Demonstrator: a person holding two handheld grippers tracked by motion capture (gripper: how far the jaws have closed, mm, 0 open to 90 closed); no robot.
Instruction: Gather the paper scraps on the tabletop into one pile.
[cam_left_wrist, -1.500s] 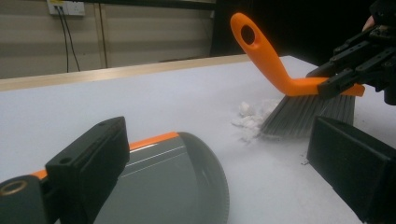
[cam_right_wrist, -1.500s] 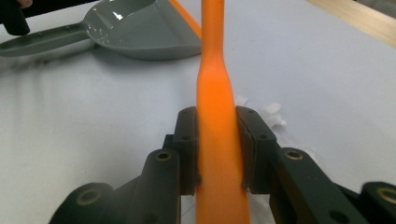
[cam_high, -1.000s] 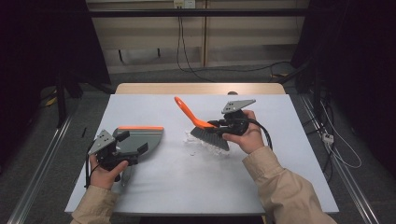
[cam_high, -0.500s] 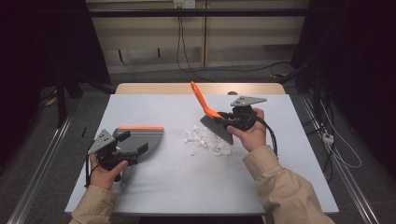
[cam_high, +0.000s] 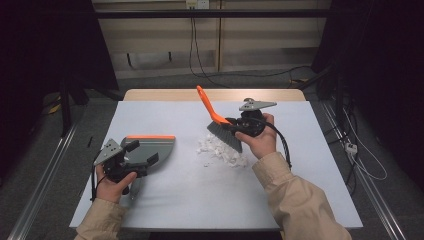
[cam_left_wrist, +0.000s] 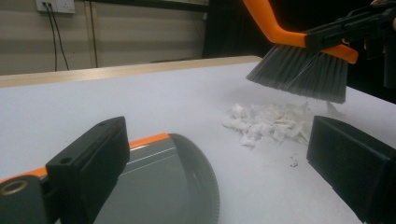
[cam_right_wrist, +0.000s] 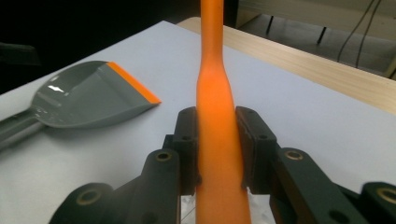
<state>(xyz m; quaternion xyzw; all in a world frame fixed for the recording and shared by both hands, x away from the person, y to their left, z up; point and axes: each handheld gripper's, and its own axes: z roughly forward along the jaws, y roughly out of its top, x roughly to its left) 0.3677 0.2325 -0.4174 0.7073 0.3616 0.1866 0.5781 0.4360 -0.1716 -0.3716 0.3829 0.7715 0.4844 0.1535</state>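
We find the right gripper (cam_high: 239, 126) fingers clamped on the orange-handled grey-bristled brush (cam_high: 220, 125), poised over the white paper scraps (cam_high: 220, 152). At nine o'clock, the grey plastic dustpan (cam_high: 150, 149) awaits them on the desk (cam_high: 200, 200); the left gripper (cam_left_wrist: 224, 186) fingers stand open.

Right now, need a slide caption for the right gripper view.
Right claw clamped on the orange brush handle, grey dustpan lying beyond on the white table.

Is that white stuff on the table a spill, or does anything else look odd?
Yes, a loose heap of white scraps lies mid-table, the one mess here. The brush, clamped in the right claw, hangs just above it. The dustpan lies apart to the left, by the left claw.
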